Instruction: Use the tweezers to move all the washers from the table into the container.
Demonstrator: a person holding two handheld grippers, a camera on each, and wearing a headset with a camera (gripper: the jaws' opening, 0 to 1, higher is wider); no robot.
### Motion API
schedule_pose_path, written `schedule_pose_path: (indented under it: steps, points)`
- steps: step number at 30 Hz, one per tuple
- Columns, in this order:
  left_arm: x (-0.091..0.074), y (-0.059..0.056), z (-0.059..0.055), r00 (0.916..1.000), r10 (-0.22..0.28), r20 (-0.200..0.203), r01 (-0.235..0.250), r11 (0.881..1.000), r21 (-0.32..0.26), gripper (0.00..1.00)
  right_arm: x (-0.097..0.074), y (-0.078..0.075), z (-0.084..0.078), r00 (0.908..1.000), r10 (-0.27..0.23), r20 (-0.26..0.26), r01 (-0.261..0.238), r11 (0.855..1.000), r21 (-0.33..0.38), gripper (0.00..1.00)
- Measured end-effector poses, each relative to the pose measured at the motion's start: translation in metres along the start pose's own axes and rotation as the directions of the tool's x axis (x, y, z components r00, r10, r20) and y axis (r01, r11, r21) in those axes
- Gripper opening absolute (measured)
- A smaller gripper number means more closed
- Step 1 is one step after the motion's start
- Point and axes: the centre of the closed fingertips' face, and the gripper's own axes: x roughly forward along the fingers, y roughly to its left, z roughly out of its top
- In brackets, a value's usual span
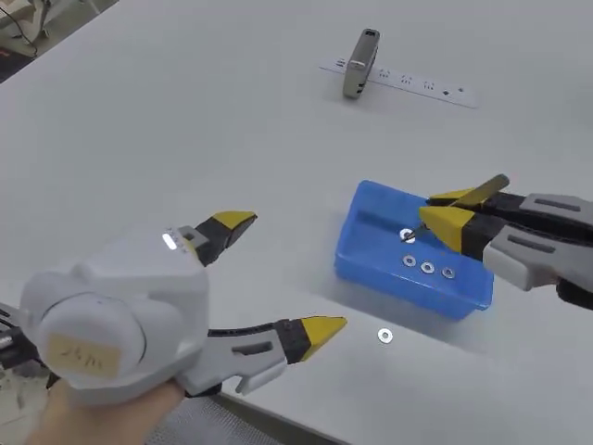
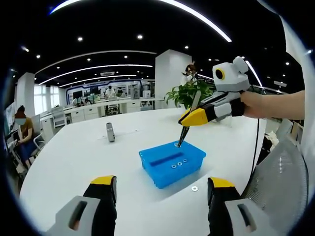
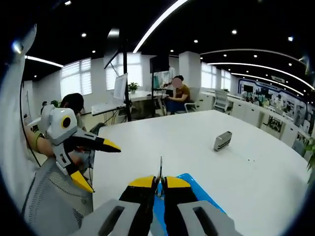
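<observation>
Right tongs: the right tongs (image 1: 451,211) are clamped on the tweezers (image 1: 489,189), jaws together on the shank. In the right gripper view the tweezers (image 3: 160,169) stick out ahead from between the jaws.
Left tongs: the left tongs (image 1: 278,274) are spread wide and hold nothing. They hover over the near side of the bench (image 1: 185,139), apart from the container.
Container: the blue container (image 1: 398,283) is open-topped and sits on the bench. The tweezers' tip reaches down into its far end.
Row washers: three row washers (image 1: 427,268) lie in a line on the container floor.
Tip washer: a tip washer (image 1: 406,235) sits right at the tweezers' point. I cannot tell whether it is pinched or already lying down.
Loose washer: one loose washer (image 1: 385,336) lies flat on the bench just outside the container's near wall. It also shows in the left gripper view (image 2: 195,188).
Handling: it is probably a thin, hard, very light and slick metal ring. Lying flat on a smooth bench, it offers no edge to get under and is likely to skate when nudged.
Where to hold: across the band, one tweezer leg through the hole and the other outside the rim, with a modest squeeze.
Risk: a hard pinch could flick it away, and the tweezers might twist within the right tongs.
</observation>
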Motion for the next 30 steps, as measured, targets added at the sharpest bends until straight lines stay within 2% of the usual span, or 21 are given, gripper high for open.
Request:
schedule_pose_path:
  steps: [3,4,7,14,18,24,30]
  points:
    - [0.0,0.0,0.0,1.0,0.001,0.001,-0.001,1.0,0.0,0.76,0.005,-0.008,-0.002,0.9999,-0.012,-0.001,0.012,1.0,0.021,0.02]
    - [0.0,0.0,0.0,1.0,0.0,-0.001,0.0,1.0,-0.002,0.76,0.009,-0.014,-0.006,0.9998,-0.019,-0.006,0.019,0.998,0.063,0.02]
    - [0.0,0.0,0.0,1.0,0.0,0.0,0.0,1.0,-0.001,0.76,0.018,-0.024,-0.017,0.9991,-0.03,-0.03,0.033,0.995,0.097,0.02]
    - [0.0,0.0,0.0,1.0,0.0,-0.002,0.0,1.0,-0.003,0.76,0.034,-0.036,-0.042,0.9966,-0.034,-0.074,0.046,0.985,0.165,0.02]
    - [0.0,0.0,-0.001,1.0,-0.001,-0.005,0.001,1.0,-0.001,0.75,0.041,-0.038,-0.053,0.9961,-0.033,-0.082,0.05,0.977,0.21,0.03]
    - [0.001,-0.001,-0.002,0.9999,-0.007,-0.01,0.007,1.0,0.003,0.75,0.052,-0.041,-0.069,0.992,-0.035,-0.121,0.062,0.973,0.221,0.03]
    - [0.001,-0.001,-0.002,0.9999,-0.004,-0.009,0.004,1.0,-0.003,0.75,0.057,-0.039,-0.076,0.9889,-0.032,-0.145,0.062,0.977,0.204,0.03]
